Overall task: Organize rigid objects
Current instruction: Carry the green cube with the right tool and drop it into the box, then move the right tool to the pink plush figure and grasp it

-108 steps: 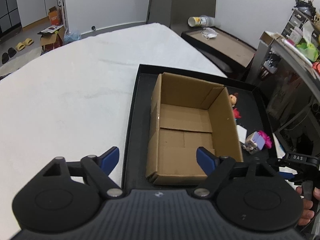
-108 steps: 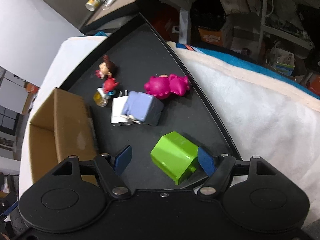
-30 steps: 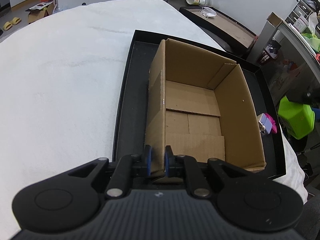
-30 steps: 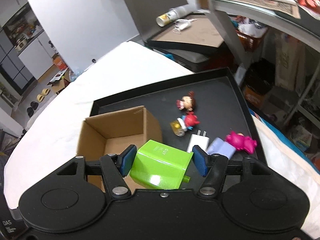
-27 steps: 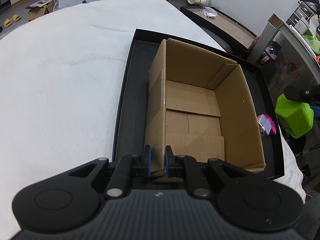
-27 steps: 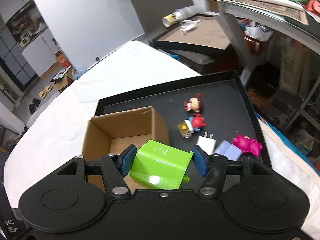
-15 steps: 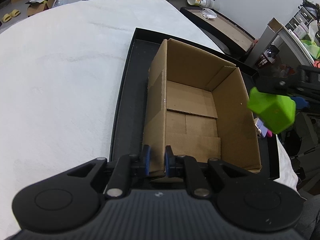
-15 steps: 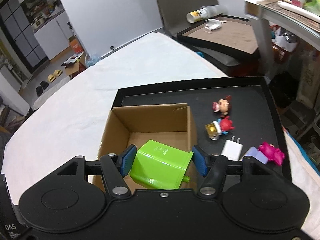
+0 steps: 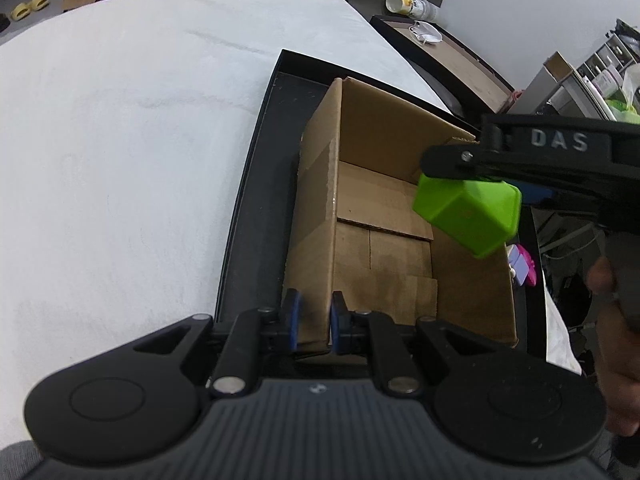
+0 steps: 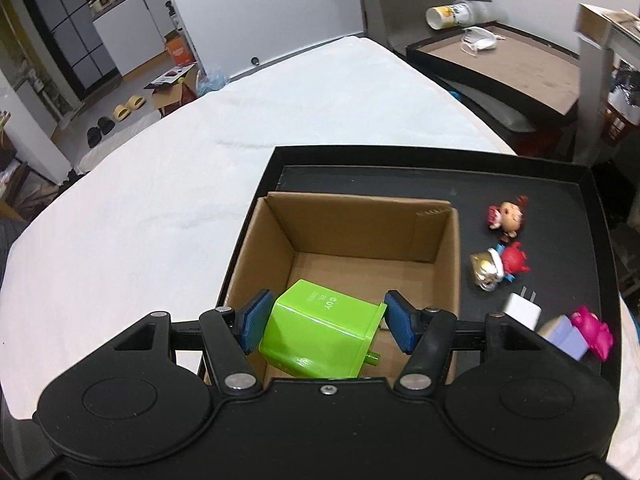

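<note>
Now left gripper clamps near-left wall of cardboard box in black tray; right gripper grips green block w/ both pads, held above box interior, toys on tray at right

White-clothed table w/ white wall behind, dark-framed glass door & white cabinets far left, slippers + small cardboard box on the floor, brown-topped side table at right.
</note>
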